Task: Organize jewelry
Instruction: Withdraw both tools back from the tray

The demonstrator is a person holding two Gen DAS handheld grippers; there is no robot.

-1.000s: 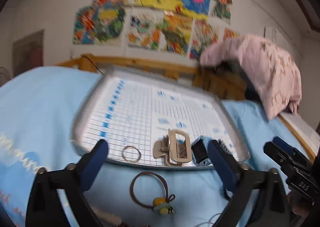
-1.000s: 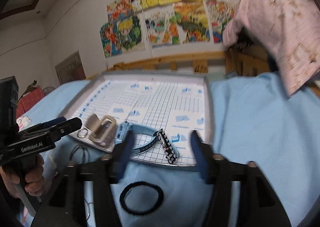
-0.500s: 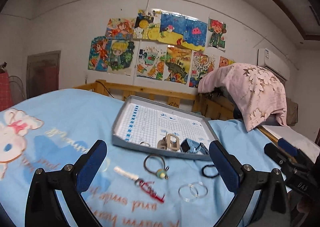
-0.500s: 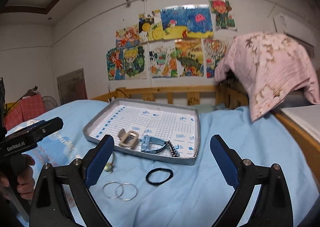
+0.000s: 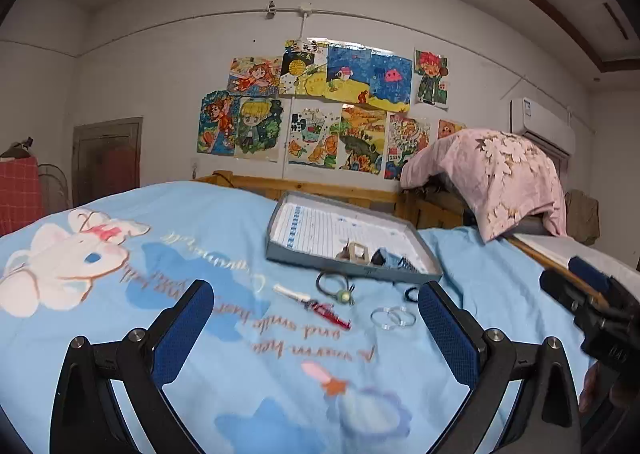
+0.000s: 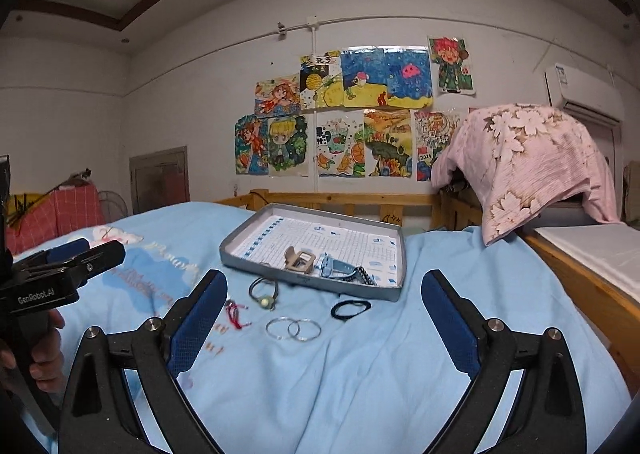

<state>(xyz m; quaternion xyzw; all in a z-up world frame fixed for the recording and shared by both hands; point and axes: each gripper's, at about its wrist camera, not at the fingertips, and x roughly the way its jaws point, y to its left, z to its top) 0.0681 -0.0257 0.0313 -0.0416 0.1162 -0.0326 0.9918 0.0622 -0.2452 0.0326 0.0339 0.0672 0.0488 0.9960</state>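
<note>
A grey tray (image 5: 280, 254) (image 6: 236, 258) with a grid liner lies on the blue bedspread. It holds a beige clip (image 6: 300, 258), a blue strap (image 6: 334, 266) and a black comb-like piece (image 6: 366, 276). In front of it on the bed lie a hair tie with a green bead (image 5: 340, 291) (image 6: 263, 294), a red clip (image 5: 328, 312) (image 6: 236, 313), two clear rings (image 5: 393, 317) (image 6: 294, 329) and a black hair band (image 6: 349, 309). My left gripper (image 5: 310, 328) and right gripper (image 6: 322, 320) are both open, empty, and held back from the items.
A wooden bed rail (image 6: 344, 199) runs behind the tray. A pink flowered cloth (image 6: 532, 161) hangs over furniture at the right. A second mattress (image 6: 600, 250) with a wooden edge lies at the right. Drawings hang on the wall.
Both grippers have pulled back from the tray and risen. The tray and loose items now look smaller and farther. Both stay open and empty.
</note>
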